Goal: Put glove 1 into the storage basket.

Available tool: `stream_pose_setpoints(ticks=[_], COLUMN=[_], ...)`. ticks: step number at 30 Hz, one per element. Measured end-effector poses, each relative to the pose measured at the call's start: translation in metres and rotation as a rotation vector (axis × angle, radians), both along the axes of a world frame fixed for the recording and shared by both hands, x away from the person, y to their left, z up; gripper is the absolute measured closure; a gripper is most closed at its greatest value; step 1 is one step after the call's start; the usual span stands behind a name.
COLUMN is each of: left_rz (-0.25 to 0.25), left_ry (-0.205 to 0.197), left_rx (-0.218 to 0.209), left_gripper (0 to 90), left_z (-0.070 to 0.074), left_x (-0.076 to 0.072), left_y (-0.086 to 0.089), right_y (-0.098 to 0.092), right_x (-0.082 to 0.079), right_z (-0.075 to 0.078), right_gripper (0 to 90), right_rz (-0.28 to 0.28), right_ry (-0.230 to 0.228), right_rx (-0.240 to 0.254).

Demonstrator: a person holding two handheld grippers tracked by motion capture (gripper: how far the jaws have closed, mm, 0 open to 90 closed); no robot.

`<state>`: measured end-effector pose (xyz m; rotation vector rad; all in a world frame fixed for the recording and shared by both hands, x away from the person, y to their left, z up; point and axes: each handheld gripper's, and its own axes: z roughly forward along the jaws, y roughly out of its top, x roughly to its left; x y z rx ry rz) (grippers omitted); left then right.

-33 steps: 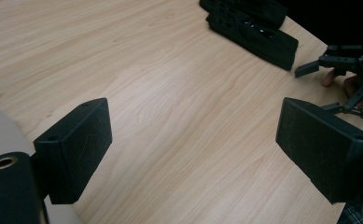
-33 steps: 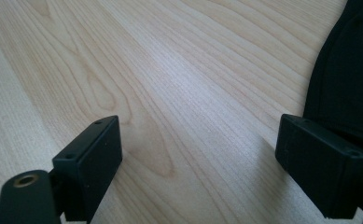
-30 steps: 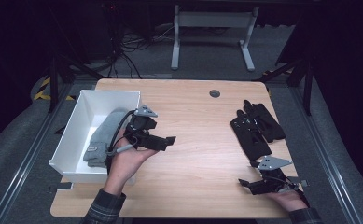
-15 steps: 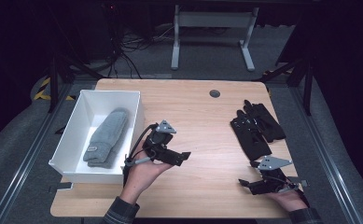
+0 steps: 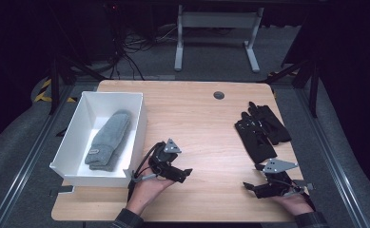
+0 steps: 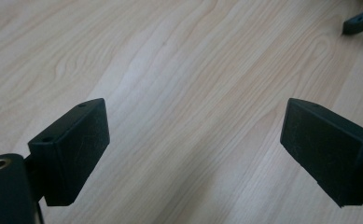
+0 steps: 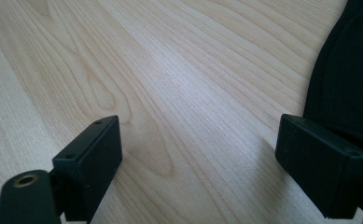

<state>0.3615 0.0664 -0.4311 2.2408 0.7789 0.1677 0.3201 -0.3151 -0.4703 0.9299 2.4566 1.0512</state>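
High view, nearest edge first: the person's left hand comes up from about 6 o'clock, wrist low, and carries the left claw just above the desk, pointing toward 3 o'clock. In the left gripper view its jaws stand spread wide with bare wood grain between them, pinching nothing; the tip of the other claw shows far off at 1 o'clock. At 5 o'clock of the desk, the right hand rests by the near edge and aims the right claw toward 9 o'clock, its grey plate on top. In the right gripper view these jaws are spread wide too, holding nothing, with the dark edge of the black gloves just beyond the right-hand jaw.

Farther out, a white bin sits at 9 o'clock of the desk, just beside the left hand, its near corner touching the forearm's side. A grey mitten lies flat inside it, cuff toward the near wall. The black gloves lie in a heap at 3 o'clock on the bare wood, near the right claw but apart from it. The wood between the two claws is open. A small dark round cap is set into the desk at 12 o'clock. Beyond the far edge stand a grey metal frame and cables on the floor.
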Motion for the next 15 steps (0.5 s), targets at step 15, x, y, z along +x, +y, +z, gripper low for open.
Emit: stream_pose_setpoints(ticks=[15], left_rz=[-0.005], left_ry=[0.049], left_rx=[0.058], left_gripper=[4.6], left_z=[-0.032], left_x=[-0.005], left_y=[0.013], right_y=[0.0], right_x=[0.0], right_z=[0.0], right_gripper=[14.9], right_rz=[0.0], right_ry=[0.0], right_rx=[0.0])
